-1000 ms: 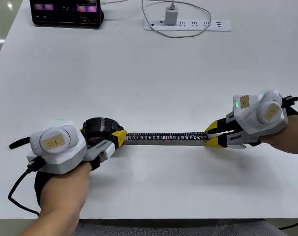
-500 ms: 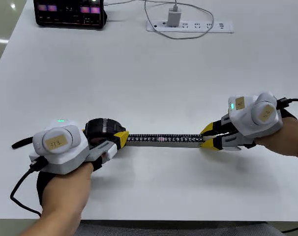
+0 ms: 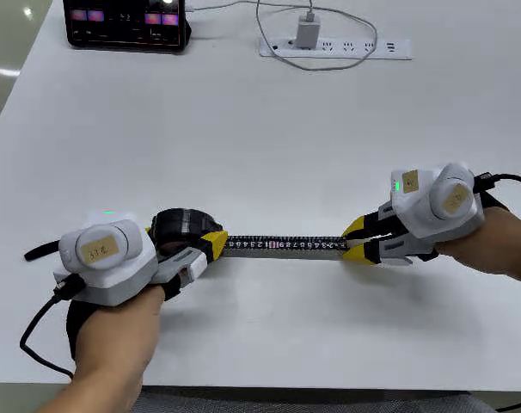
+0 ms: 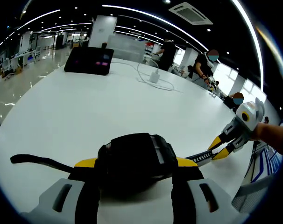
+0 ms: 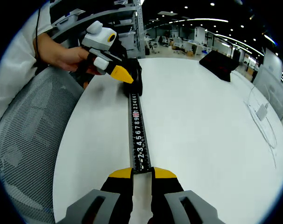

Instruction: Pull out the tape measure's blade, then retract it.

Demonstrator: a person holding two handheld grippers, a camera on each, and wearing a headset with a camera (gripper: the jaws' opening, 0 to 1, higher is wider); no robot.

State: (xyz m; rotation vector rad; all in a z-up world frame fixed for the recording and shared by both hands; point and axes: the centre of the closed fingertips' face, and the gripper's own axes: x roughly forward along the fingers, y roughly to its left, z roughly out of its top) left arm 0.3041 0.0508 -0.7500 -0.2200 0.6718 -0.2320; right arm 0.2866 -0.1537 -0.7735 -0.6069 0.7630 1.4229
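My left gripper (image 3: 202,247) is clamped round the black tape measure case (image 3: 180,225), which sits on the white table (image 3: 269,129) at my near left. My right gripper (image 3: 357,242) pinches the tip of the blade (image 3: 282,244), which lies extended flat on the table between the two. Farther back are a power strip (image 3: 351,47) with a charger (image 3: 308,33) plugged in and, far left, a dark screen device (image 3: 127,19).

Tape measure (image 4: 134,156) in left gripper (image 4: 137,164)

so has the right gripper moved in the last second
Yes. Against the power strip, the right gripper has come leftward toward the tape measure case, leaving less blade out.
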